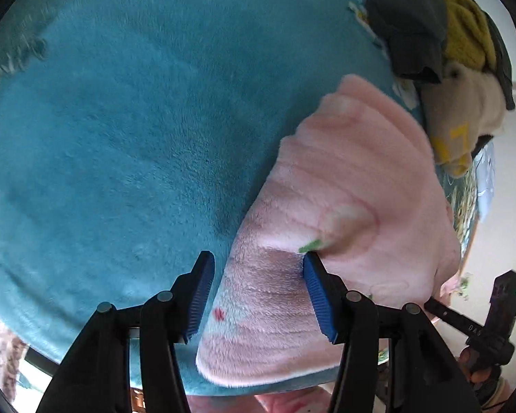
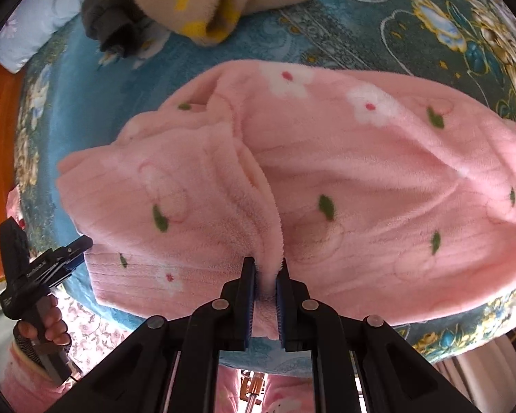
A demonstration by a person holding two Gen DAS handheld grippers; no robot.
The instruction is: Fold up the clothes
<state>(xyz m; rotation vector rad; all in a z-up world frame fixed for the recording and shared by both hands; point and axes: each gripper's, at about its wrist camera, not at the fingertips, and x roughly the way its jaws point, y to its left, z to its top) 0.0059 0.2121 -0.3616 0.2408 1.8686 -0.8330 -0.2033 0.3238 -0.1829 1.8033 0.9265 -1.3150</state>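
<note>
Bed cover point(image 2: 326, 34): one teal plush blanket with a floral border fills both views and carries everything else.
Pink garment point(image 2: 344, 186): one fleecy piece printed with white flowers and green leaves, spread across the middle of the right wrist view and reaching the lower right of the left wrist view; part of it hangs over the near edge of the bed.
How it will handle: it looks soft, thick and light, likely to droop and bunch with no stiffness; the pile should give good purchase. A hem or corner looks the best place to take hold, since a mid-panel pinch would only gather a lump.
Unfolded pile point(image 1: 443, 79): three other pieces can be made out at the upper right of the left wrist view: dark grey, mustard, and beige with yellow markings.
Pillow point(image 2: 27, 34): one, pale blue, upper left of the right wrist view.
Right gripper point(image 2: 266, 275): pressed together on a raised ridge of the pink fleece, bottom centre.
Left gripper point(image 1: 258, 268): spread, with the garment's edge lying between the fingers and one finger touching the fleece; nothing pinched.
</note>
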